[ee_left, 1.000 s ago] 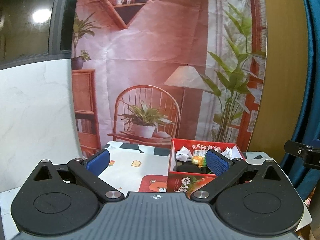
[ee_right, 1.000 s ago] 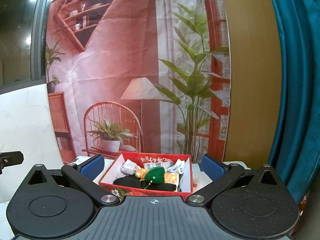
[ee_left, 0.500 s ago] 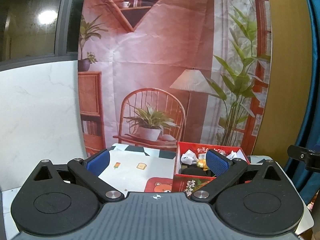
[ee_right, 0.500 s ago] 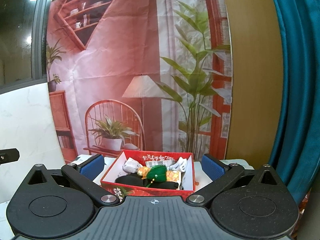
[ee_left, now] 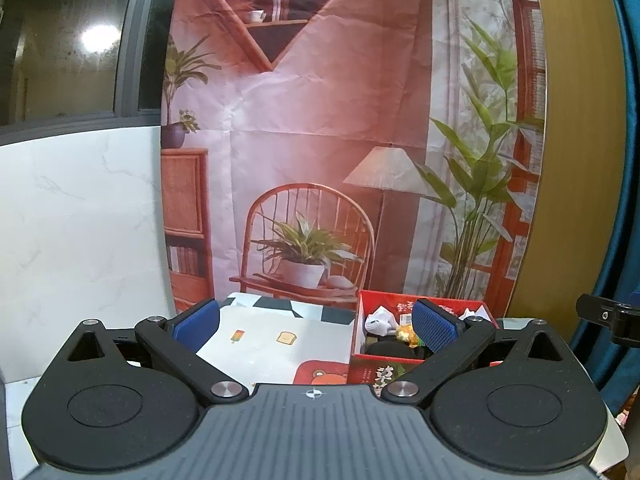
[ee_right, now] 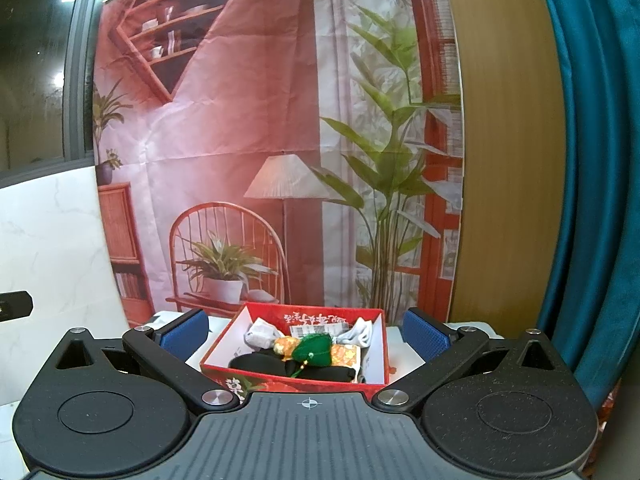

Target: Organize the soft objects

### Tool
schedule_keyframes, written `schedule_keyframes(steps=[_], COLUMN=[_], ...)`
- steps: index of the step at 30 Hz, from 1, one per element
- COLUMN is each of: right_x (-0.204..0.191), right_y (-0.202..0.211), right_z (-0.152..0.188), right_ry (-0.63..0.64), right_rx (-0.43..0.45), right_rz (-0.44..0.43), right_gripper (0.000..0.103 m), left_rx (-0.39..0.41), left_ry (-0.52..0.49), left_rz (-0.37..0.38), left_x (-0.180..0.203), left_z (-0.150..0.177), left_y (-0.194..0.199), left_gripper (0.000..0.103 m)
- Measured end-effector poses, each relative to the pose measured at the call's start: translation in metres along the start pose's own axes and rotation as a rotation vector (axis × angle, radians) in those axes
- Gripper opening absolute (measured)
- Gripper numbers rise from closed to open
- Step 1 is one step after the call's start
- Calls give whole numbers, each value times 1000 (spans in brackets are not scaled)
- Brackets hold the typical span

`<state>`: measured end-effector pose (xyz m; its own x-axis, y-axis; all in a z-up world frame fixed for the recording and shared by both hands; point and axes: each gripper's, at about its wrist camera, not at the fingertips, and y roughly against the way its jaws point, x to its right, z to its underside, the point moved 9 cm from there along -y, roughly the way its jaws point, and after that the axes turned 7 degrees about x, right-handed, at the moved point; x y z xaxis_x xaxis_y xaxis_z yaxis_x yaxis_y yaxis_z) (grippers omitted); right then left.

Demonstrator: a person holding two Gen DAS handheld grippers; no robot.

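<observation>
A red box (ee_right: 248, 372) stands on the table and holds soft things: a green plush (ee_right: 314, 350), an orange patterned piece (ee_right: 346, 354), black cloth (ee_right: 260, 362) and white socks (ee_right: 258, 332). My right gripper (ee_right: 306, 332) is open and empty, held back from the box, which sits between its fingers in the view. My left gripper (ee_left: 316, 326) is open and empty, left of the box (ee_left: 362, 368); its right pad (ee_left: 434, 330) overlaps the box in the left wrist view.
A white mat with small food prints (ee_left: 272, 344) and a red bear patch (ee_left: 324, 374) covers the table left of the box. A printed room backdrop (ee_left: 320, 140) hangs behind. A blue curtain (ee_right: 592, 200) is at the right, a white marble wall (ee_left: 80, 240) at the left.
The left gripper has drawn back and tilted up a little, so the box and mat sit lower and smaller in view. The right gripper has barely moved. Both stay open.
</observation>
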<state>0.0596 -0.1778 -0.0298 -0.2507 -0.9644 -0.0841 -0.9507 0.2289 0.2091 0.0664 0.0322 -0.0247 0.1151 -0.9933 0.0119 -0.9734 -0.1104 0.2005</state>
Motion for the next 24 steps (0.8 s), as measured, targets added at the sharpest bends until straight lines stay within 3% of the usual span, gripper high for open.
schedule_keyframes(steps=[24], right_x=[1], right_y=[0], right_z=[-1], right_ry=[0], right_rx=[-1], right_rz=[0], right_gripper=[103], left_rx=[8], left_ry=[-7], left_rz=[-11], left_x=[-3], left_z=[-1], left_y=[3], left_gripper=[103])
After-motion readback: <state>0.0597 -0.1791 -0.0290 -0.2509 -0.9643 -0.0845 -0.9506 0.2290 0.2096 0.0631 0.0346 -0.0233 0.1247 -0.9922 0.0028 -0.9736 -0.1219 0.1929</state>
